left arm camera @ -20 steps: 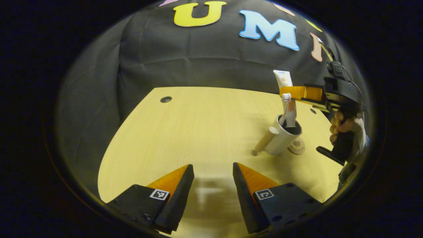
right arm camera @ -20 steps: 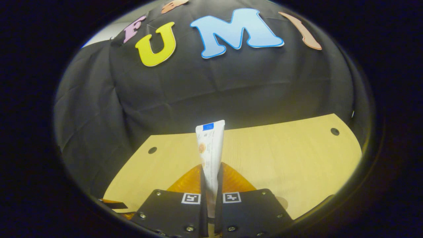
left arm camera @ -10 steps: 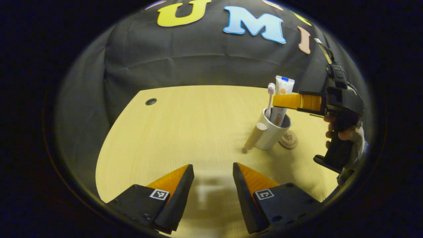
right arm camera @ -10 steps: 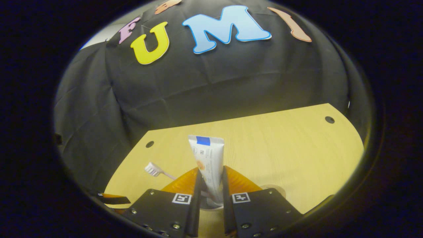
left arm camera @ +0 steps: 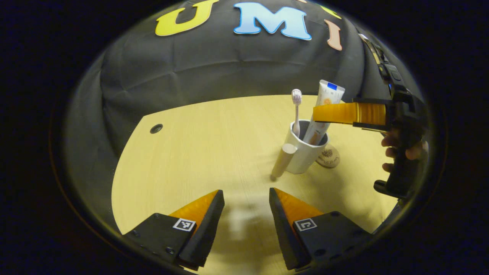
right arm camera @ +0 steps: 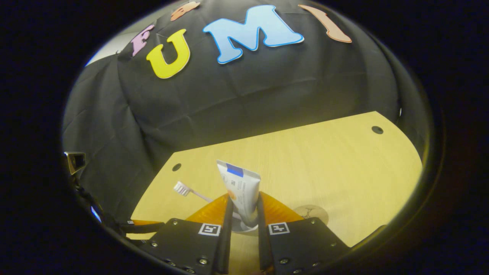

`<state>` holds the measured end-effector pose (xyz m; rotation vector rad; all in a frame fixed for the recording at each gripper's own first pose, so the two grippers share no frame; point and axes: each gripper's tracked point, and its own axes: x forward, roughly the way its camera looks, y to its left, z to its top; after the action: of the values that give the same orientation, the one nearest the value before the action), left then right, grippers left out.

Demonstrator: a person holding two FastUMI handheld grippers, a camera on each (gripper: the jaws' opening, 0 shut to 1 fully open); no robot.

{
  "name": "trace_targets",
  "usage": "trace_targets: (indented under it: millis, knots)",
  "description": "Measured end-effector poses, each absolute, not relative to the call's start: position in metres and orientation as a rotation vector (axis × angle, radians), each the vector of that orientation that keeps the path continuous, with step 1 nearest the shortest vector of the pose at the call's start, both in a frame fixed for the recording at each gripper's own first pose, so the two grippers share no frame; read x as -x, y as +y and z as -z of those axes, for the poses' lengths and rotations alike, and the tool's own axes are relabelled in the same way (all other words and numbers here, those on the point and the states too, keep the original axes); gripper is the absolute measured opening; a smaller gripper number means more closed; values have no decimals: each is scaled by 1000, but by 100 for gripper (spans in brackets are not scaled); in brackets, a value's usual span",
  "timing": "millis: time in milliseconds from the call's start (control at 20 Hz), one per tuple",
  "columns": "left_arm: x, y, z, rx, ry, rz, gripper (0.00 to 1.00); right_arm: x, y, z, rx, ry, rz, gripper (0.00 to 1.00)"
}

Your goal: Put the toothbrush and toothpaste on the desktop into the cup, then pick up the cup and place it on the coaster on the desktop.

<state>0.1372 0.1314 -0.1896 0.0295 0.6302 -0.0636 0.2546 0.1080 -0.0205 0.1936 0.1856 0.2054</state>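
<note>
Toothpaste tube stands in the white cup, flanked by the right gripper's fingers.

On the pale wooden tabletop (left arm camera: 198, 152), the white cup (left arm camera: 303, 154) with its cylindrical wooden handle (left arm camera: 280, 162) holds the toothbrush (left arm camera: 296, 110), bristles up, and the toothpaste tube (left arm camera: 323, 110), which leans toward the right gripper (left arm camera: 324, 113), held by a person's hand (left arm camera: 401, 151). In the right gripper view, the tube (right arm camera: 240, 191) stands between the right gripper's (right arm camera: 242, 219) fingers, which sit close on either side of it; whether they press on it cannot be told. The round coaster (left arm camera: 328, 157) lies just behind the cup, touching or nearly touching its base. The left gripper (left arm camera: 244, 200) hangs low over the near tabletop, well short of the cup, its fingers apart and holding nothing.
</note>
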Motion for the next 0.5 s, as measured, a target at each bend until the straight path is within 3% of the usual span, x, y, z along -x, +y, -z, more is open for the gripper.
trace_targets:
  millis: [450,500]
  knots:
    - [-154,127,188,-58,629,92,79,-248,110,26,-167,214,-200,30]
    - [-157,128,187,-64,629,96,79,-242,117,20,-172,201,-245,30]
